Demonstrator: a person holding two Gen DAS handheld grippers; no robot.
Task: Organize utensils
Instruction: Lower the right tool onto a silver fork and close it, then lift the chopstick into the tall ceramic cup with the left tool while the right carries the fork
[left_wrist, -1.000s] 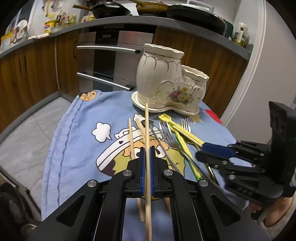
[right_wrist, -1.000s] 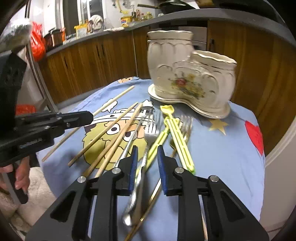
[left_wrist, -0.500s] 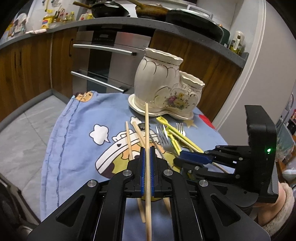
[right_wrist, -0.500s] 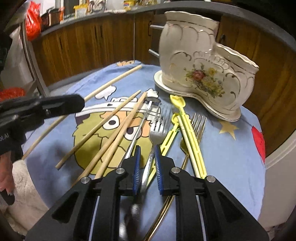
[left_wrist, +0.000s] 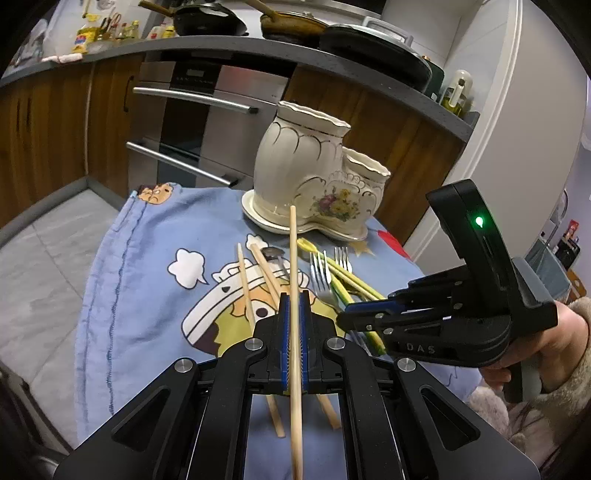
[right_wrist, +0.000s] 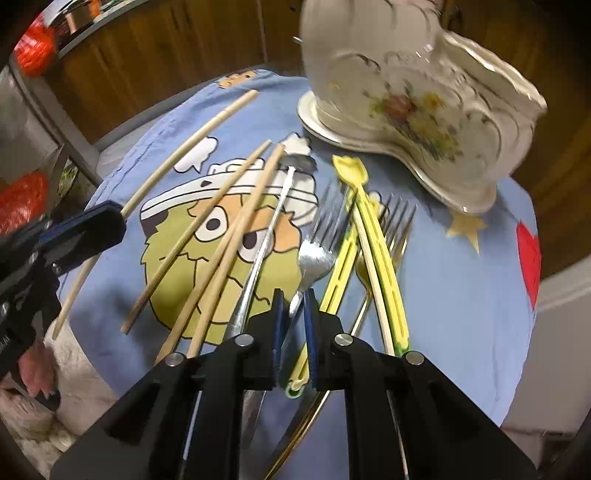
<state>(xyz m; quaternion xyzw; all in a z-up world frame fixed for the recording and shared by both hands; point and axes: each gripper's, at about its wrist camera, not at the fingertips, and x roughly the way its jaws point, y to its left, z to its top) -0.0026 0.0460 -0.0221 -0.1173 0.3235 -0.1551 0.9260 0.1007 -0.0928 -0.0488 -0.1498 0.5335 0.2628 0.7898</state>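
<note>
The task looks barely begun: the two-compartment ceramic holder (left_wrist: 314, 177) at the far side of the table (left_wrist: 122, 266) shows no utensil sticking out of either mouth, though its inside is hidden, while nearly everything lies loose on the blue cartoon cloth (right_wrist: 461, 295). The left hand-held gripper (left_wrist: 293, 314) is pressed together on one wooden chopstick (left_wrist: 293, 251), held above the cloth; its long axis runs straight along the fingers, the far tip pointing at the holder's base. Three more chopsticks (right_wrist: 207, 236) lie fanned on the cloth, tips toward the holder. The right hand-held gripper (right_wrist: 294, 306) has its jaws narrowly parted around the handle of a silver fork (right_wrist: 314, 254), tines pointing to the holder; whether the pads actually bite cannot be told. A spoon (right_wrist: 266, 236), a gold fork (right_wrist: 391, 236) and yellow plastic utensils (right_wrist: 373, 236) lie beside it, all roughly parallel, all left to sort.
</note>
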